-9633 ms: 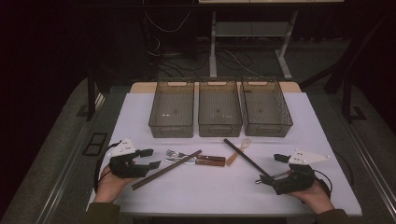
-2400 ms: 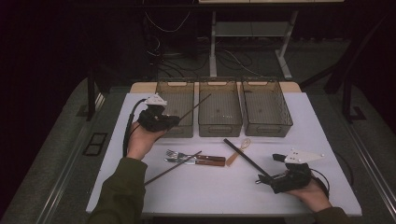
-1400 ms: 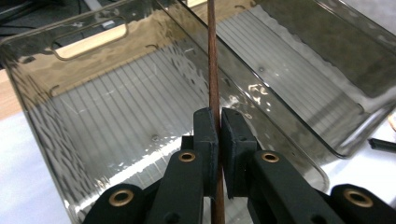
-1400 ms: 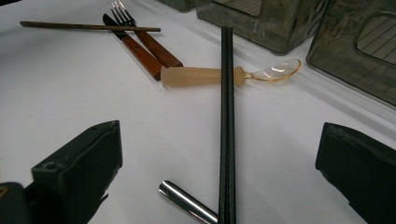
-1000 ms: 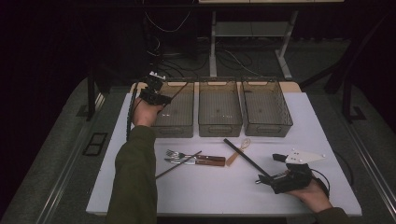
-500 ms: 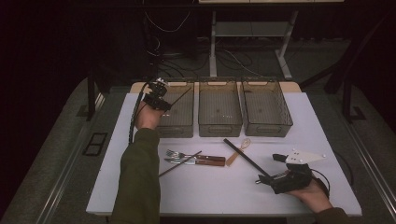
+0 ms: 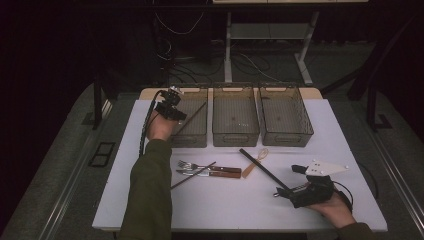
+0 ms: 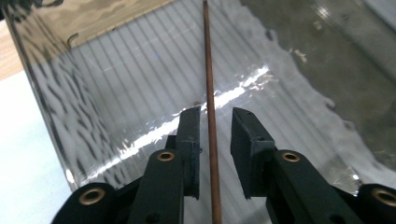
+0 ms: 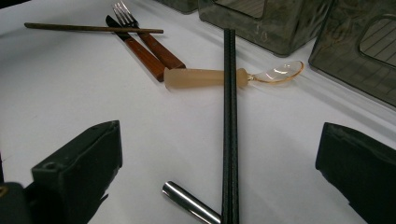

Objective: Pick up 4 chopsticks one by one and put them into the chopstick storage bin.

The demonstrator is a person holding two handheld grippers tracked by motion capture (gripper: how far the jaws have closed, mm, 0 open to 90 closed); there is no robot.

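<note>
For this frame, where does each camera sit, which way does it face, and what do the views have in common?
High view: above the person's side, looking forward and down on the white table; forearms, left tool and right tool show.
Left gripper view: on the left tool, facing into the left bin; its jaws stand slightly apart beside the brown chopstick.
Right gripper view: on the right tool, low over the table, jaws wide, facing the black chopstick and spoon.
Shared: high and right gripper views both show fork and knife.

— Where do the bins sit?
— Three bins in a row at the table's (image 7: 350, 150) far side: left bin (image 7: 192, 127), middle bin (image 7: 235, 117), right bin (image 7: 285, 117).
— And nearer?
— Fork (image 7: 187, 164) beside knife (image 7: 212, 173) (a chopstick (image 7: 192, 175) crosses them), spoon (image 7: 255, 161) to their right.
</note>
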